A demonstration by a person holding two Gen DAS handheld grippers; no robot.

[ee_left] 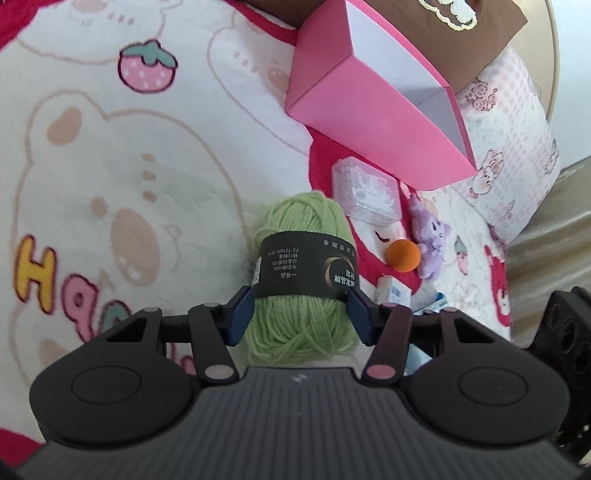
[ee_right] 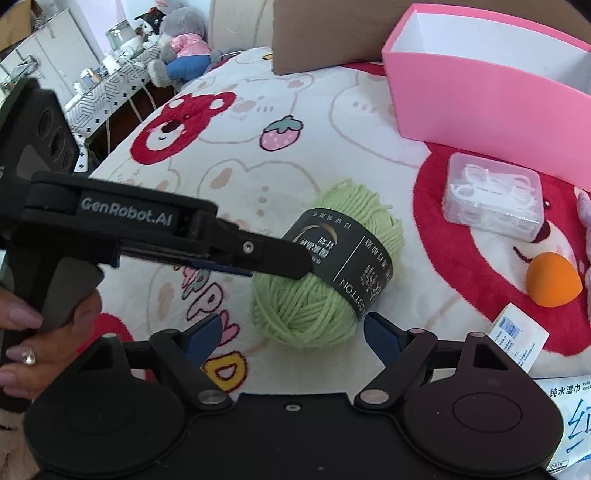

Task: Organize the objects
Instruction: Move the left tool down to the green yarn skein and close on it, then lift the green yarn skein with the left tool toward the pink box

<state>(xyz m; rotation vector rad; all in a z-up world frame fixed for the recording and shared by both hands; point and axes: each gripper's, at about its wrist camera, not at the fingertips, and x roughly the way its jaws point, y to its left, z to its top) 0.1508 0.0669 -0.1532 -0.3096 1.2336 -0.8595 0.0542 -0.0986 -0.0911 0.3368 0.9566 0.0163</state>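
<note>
A green yarn ball [ee_left: 304,266] with a black paper band sits between the fingers of my left gripper [ee_left: 300,314], which is shut on it at the band. In the right wrist view the same yarn ball [ee_right: 332,266] lies on the bear-print blanket with the left gripper's finger [ee_right: 273,254] pressed on its side. My right gripper [ee_right: 291,332] is open and empty, just short of the yarn. An open pink box [ee_left: 376,96] stands beyond the yarn; it also shows in the right wrist view [ee_right: 491,96].
A clear plastic case of floss picks [ee_right: 493,199], an orange sponge [ee_right: 554,280], a purple plush [ee_left: 430,240], a small white packet [ee_right: 517,336] and a wet-wipes pack [ee_right: 569,417] lie to the right. A brown cushion [ee_right: 314,33] is behind.
</note>
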